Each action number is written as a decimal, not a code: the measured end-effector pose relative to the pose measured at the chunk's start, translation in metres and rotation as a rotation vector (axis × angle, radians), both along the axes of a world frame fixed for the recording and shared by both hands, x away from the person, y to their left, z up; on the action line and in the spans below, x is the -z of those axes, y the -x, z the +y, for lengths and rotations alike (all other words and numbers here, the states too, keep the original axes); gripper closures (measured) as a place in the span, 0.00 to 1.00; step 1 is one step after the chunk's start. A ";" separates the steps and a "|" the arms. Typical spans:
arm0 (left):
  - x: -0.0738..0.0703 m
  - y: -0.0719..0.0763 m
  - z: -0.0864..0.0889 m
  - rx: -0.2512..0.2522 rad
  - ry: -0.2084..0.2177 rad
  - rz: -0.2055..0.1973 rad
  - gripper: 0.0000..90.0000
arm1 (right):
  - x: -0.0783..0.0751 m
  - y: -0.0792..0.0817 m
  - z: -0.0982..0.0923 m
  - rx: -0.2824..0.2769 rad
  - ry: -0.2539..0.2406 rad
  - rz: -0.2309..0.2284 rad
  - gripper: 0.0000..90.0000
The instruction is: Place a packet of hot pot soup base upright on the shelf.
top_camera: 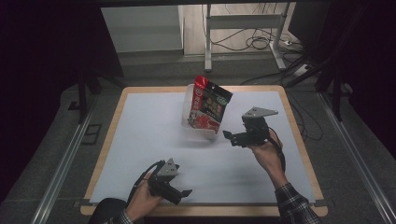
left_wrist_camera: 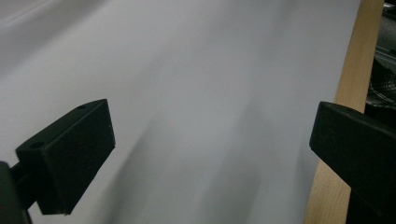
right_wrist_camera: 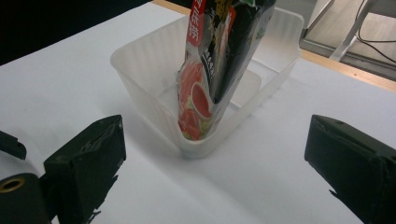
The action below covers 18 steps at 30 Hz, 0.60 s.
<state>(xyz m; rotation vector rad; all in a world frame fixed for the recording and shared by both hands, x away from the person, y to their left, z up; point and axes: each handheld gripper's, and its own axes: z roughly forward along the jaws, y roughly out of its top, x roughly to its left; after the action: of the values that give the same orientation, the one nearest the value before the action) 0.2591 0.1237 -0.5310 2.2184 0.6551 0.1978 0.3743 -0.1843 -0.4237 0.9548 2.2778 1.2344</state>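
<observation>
Each hand carries a black claw of blocky, angular build. The left claw (top_camera: 186,192) has a grey 3-cornered plate on top with small dark holes in it, and a black cable loops back from its body toward the wrist. The right claw (top_camera: 228,136) bears the same kind of grey plate, with a black cable trailing beside the hand. Seen close, the jaws are matte black wedge-shaped blocks with flat faces; 1 left jaw shows 2 small round holes on its upper edge, and a brass-coloured ring sits at the right claw's base. Both forearms wear dark plaid sleeves.
</observation>
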 end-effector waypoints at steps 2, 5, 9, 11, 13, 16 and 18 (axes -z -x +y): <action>0.000 0.000 0.000 0.000 -0.002 0.000 0.00 | 0.001 0.002 -0.001 0.001 0.005 -0.002 0.05; 0.000 0.000 0.000 0.000 -0.002 -0.001 0.00 | 0.002 0.006 -0.003 0.008 0.020 -0.003 0.05; 0.000 0.000 0.000 0.003 -0.011 -0.003 0.00 | 0.004 0.010 -0.006 0.013 0.025 0.003 0.04; 0.000 0.000 0.000 0.005 -0.013 -0.004 0.00 | 0.005 0.013 -0.008 0.014 0.023 0.004 0.03; 0.000 0.001 0.000 0.004 -0.011 -0.004 0.00 | 0.006 0.014 -0.010 0.012 0.026 0.009 0.02; 0.000 0.001 0.000 0.001 -0.007 -0.002 0.00 | 0.008 0.019 -0.013 0.015 0.046 0.006 0.00; 0.000 0.001 0.000 0.001 -0.007 -0.004 0.00 | 0.009 0.021 -0.014 0.018 0.054 0.002 0.00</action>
<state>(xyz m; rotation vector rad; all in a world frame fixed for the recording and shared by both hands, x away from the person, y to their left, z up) 0.2582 0.1242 -0.5307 2.2247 0.6518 0.2040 0.3537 -0.1980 -0.4328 0.9545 2.2871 1.1587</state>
